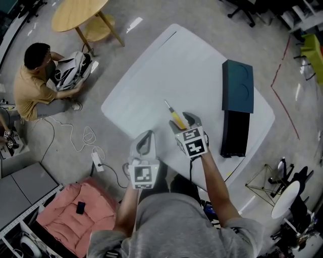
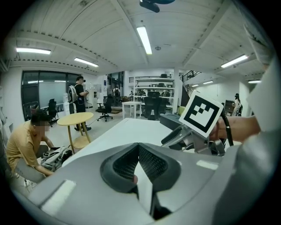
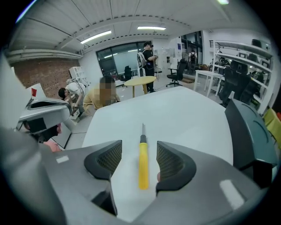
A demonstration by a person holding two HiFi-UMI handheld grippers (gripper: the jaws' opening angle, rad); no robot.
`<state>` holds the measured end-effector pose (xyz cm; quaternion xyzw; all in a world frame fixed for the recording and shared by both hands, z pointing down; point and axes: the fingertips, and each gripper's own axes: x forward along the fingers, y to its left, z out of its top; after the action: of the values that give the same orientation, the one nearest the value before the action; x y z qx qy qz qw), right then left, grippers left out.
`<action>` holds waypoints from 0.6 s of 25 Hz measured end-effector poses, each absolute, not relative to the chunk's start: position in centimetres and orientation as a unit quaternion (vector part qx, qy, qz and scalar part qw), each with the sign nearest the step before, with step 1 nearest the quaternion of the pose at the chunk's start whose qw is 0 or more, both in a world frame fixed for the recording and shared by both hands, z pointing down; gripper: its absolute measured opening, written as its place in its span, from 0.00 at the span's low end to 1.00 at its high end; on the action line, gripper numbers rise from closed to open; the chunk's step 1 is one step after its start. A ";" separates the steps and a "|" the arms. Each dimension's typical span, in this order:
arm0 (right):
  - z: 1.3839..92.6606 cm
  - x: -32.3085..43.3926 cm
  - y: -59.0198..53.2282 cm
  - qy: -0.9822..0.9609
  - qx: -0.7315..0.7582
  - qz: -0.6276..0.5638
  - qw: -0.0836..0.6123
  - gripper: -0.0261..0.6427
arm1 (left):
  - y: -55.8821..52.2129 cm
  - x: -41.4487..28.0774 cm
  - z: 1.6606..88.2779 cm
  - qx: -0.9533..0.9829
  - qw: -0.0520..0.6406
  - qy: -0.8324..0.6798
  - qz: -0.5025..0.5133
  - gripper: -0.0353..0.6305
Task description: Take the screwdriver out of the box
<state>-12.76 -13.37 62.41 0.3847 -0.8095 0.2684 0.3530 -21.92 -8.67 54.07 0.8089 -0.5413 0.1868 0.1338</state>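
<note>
1. Right gripper (image 3: 138, 145): the jaws stand wide apart. No pad presses on anything.

2. Screwdriver (image 3: 142, 161): it lies flat on the white table (image 3: 184, 114), directly between the right gripper's two jaws, with bare table showing on both sides of it. It touches neither pad. The yellow handle lies in the gap between the pads. The black collar and the thin metal shaft run on past the jaw tips, pointing straight away from the gripper. The screwdriver is outside the box.

3. Left gripper (image 2: 138, 147): the jaws are together at their tips, with nothing between them. In the head view it sits just beside the right gripper, on that gripper's left and slightly behind it, over the near edge of the table. The right gripper's marker cube (image 2: 201, 113) shows ahead and to the right in the left gripper view.

4. Box (image 3: 248, 127): a dark teal case lies open on the table to the right of the right gripper, well apart from the screwdriver. Its two halves lie end to end, with the black half nearer and the teal half farther.

5. Beyond the far edge of the table, ahead and to the left of the grippers, a person (image 1: 35, 80) sits on the floor. A round wooden table (image 1: 78, 14) stands behind that person.
</note>
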 end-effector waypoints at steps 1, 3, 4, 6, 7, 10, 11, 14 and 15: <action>61.9 -12.5 -13.3 -0.809 0.391 0.264 0.350 0.41 | -8.6 -21.8 53.7 0.810 0.130 -0.541 0.185 0.07; 60.9 -12.1 -13.2 -0.810 0.399 0.256 0.345 0.37 | -8.6 -21.6 52.9 0.813 0.123 -0.539 0.180 0.07; 60.3 -11.9 -13.1 -0.811 0.403 0.252 0.341 0.36 | -8.7 -21.5 52.4 0.815 0.119 -0.538 0.178 0.07; 59.0 -11.4 -13.2 -0.813 0.414 0.243 0.329 0.33 | -9.0 -21.2 51.5 0.820 0.110 -0.534 0.174 0.07; 58.3 -11.1 -13.2 -0.814 0.420 0.239 0.322 0.32 | -9.1 -21.0 51.1 0.822 0.107 -0.532 0.171 0.07; 56.1 -10.0 -13.1 -0.814 0.439 0.224 0.309 0.28 | -9.5 -20.2 49.5 0.830 0.095 -0.526 0.163 0.07; 55.3 -9.6 -13.0 -0.814 0.446 0.217 0.304 0.28 | -9.6 -19.9 48.9 0.833 0.089 -0.522 0.160 0.07; 52.5 -8.4 -12.0 -0.812 0.467 0.205 0.283 0.25 | -9.1 -19.0 47.0 0.840 0.077 -0.515 0.153 0.07; 51.7 -8.0 -11.7 -0.811 0.475 0.202 0.276 0.24 | -9.0 -18.6 46.4 0.843 0.073 -0.512 0.150 0.07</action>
<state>-7.98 -11.73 51.70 0.4750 -0.8109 0.2019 0.2756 -18.61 -9.03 46.41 0.8426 -0.5120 0.1500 0.0735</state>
